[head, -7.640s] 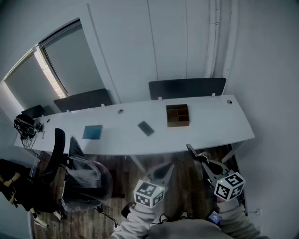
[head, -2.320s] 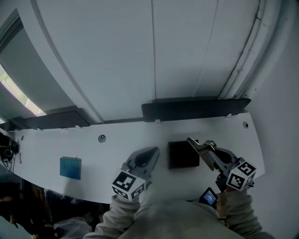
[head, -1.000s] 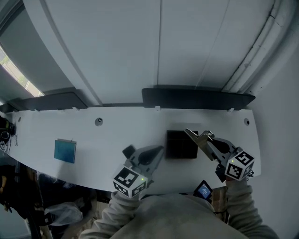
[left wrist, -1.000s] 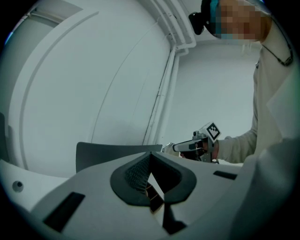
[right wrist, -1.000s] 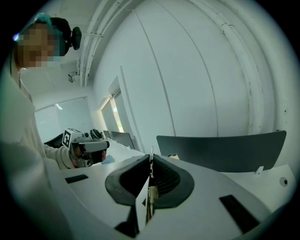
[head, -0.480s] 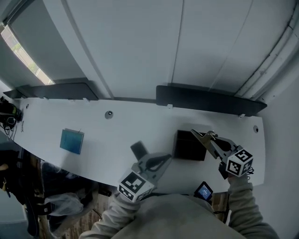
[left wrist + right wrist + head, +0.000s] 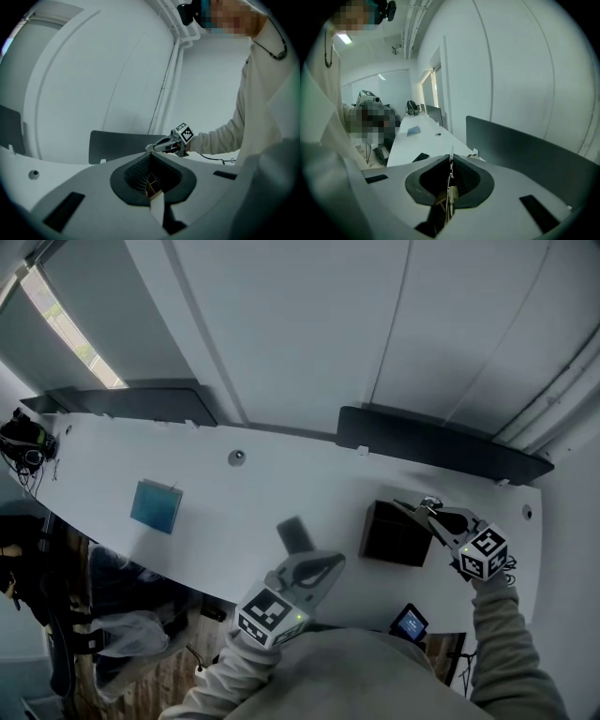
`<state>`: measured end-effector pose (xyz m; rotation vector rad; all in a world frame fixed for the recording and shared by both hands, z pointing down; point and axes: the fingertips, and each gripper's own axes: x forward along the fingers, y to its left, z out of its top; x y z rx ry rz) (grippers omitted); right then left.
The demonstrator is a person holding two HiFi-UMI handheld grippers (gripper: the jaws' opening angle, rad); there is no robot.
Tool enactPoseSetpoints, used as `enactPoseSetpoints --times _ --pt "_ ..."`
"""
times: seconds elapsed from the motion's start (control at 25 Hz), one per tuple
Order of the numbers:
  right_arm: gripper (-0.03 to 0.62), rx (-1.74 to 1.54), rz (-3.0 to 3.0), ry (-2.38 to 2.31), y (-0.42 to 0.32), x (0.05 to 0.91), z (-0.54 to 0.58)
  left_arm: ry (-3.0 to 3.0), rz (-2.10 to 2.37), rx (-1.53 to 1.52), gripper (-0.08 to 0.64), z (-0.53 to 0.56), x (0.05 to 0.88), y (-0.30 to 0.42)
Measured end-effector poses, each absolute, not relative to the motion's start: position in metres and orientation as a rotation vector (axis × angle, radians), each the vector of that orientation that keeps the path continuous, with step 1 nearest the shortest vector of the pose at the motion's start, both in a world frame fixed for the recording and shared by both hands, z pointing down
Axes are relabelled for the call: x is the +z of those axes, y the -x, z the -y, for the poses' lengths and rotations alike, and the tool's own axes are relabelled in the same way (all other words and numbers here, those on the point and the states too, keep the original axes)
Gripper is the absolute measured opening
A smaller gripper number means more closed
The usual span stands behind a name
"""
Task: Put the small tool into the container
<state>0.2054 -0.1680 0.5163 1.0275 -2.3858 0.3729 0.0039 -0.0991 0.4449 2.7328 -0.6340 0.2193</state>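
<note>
Right gripper (image 7: 410,509): jaws nearly together, nipping a thin pale strip that stands on edge between the pads; I take this strip to be the small tool (image 7: 450,174)
Left gripper (image 7: 330,564): jaws pressed together with nothing between them
Container (image 7: 395,535): dark open box on the white desk (image 7: 216,512); its inside is too dark to show compartments
Tool relative to container: above the container's right far corner, not yet inside
Key relation: the container's opening lies just to the left of the right gripper's tips and below them, so the way in looks like a short shift leftward and then down
Long axis: the strip seems to run along the line of the jaws, pointing over the container
Nearer hand: the right one, at the container's right rim; the left gripper waits near the container's left front side, apart from it
Left of container: a dark flat slab (image 7: 293,533) lies on the desk, with a blue pad (image 7: 156,506) well beyond it
</note>
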Motion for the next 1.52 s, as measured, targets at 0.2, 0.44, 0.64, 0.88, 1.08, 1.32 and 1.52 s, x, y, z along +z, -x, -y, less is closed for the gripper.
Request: enactPoseSetpoints --times 0.2,0.44,0.64,0.88,1.08,1.32,1.52 --pt "0.040 0.382 2.354 -0.948 -0.209 0.544 0.181 -2.696 0.633 0.197 0.002 0.095 0.449 -0.005" --pt "0.040 0.362 2.322 -0.867 -0.209 0.569 0.185 -2.670 0.639 0.186 0.002 0.092 0.457 -0.002" --pt "0.040 0.339 2.308 -0.829 -0.208 0.577 0.189 -2.647 0.670 0.183 0.002 0.093 0.461 0.005" --pt "0.040 0.292 2.288 -0.756 -0.203 0.583 0.192 -2.646 0.678 0.197 0.002 0.092 0.462 0.005" --pt "0.040 0.274 2.273 -0.726 -0.200 0.590 0.195 -2.626 0.686 0.192 0.002 0.091 0.466 0.008" --pt "0.040 0.258 2.263 -0.703 -0.198 0.595 0.194 -2.614 0.689 0.178 0.002 0.091 0.464 0.007" --pt "0.040 0.253 2.252 -0.698 -0.199 0.599 0.191 -2.614 0.686 0.191 0.002 0.086 0.464 0.003"
